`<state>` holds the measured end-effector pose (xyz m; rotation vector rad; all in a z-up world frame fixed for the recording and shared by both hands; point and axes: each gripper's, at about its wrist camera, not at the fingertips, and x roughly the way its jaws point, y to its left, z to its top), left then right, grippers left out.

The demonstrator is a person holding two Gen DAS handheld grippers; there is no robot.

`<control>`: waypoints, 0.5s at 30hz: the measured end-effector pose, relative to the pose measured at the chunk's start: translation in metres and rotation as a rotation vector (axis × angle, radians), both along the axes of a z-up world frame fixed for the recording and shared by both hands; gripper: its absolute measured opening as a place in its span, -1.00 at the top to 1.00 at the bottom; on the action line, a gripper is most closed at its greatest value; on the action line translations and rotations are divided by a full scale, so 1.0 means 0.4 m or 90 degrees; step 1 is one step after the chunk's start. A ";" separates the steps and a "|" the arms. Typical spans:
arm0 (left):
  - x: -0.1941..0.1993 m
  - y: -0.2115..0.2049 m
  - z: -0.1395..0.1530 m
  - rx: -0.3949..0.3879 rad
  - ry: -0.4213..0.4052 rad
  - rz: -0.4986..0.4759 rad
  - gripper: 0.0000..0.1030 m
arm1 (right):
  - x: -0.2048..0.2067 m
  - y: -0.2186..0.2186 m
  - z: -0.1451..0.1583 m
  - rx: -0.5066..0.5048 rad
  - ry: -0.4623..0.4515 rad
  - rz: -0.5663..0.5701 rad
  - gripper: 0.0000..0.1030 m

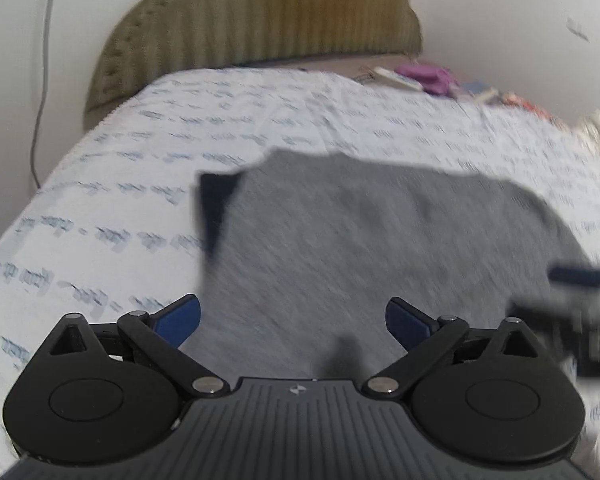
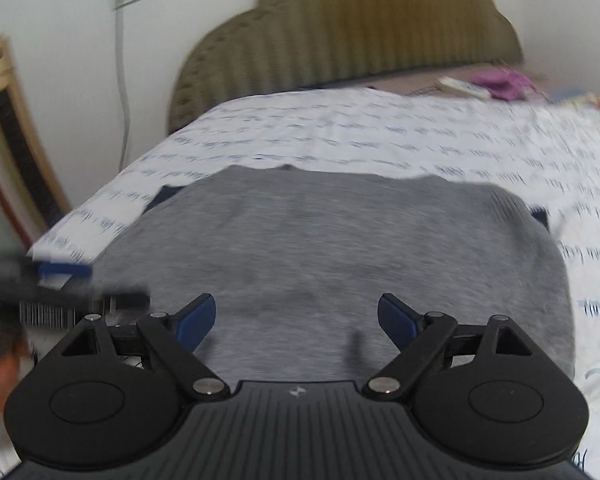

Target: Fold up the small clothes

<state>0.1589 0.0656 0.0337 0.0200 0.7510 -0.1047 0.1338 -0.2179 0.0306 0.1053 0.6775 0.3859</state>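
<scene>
Left tongs (image 1: 293, 318): spread wide with nothing between the blue pads, held above the near part of the grey garment (image 1: 380, 248); in the right wrist view they show as a dark blur at the left edge (image 2: 66, 280)
Right tongs (image 2: 296, 318): spread wide too, gripping nothing, over the near middle of the same garment; in the left wrist view they sit as a blurred dark shape at the right edge (image 1: 572, 292)
Grey garment: lies flat on the bed (image 1: 100, 208), filling the middle of the near half, with a dark navy piece (image 1: 214, 204) showing at its far left corner and another dark bit at its far right side (image 2: 540, 214)
Bed: covered by a white sheet printed with rows of blue script
Headboard (image 1: 260, 28): olive, ribbed and padded, standing at the far edge of the bed against a pale wall
Far right corner of the bed: a purple item (image 1: 428, 76) among papers and small things (too blurred to name)
Wall: a cable (image 1: 42, 80) hangs down the left side; both views are smeared by motion
</scene>
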 end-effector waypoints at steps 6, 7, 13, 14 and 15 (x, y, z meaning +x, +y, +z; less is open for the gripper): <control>0.093 0.111 -0.001 -0.038 0.045 0.065 -0.98 | -0.051 0.113 0.014 -0.072 -0.055 0.073 -0.73; 0.102 0.121 -0.008 -0.045 0.054 0.070 -0.98 | -0.059 0.130 0.012 -0.083 -0.063 0.082 -0.73; 0.085 0.119 -0.029 -0.060 0.061 0.063 -0.84 | -0.087 0.196 0.002 -0.125 -0.089 0.121 -0.73; 0.078 0.120 -0.031 -0.075 0.063 0.051 -0.64 | -0.085 0.200 0.000 -0.123 -0.088 0.125 -0.73; 0.071 0.123 -0.034 -0.090 0.069 0.040 -0.36 | -0.083 0.204 -0.001 -0.120 -0.084 0.129 -0.73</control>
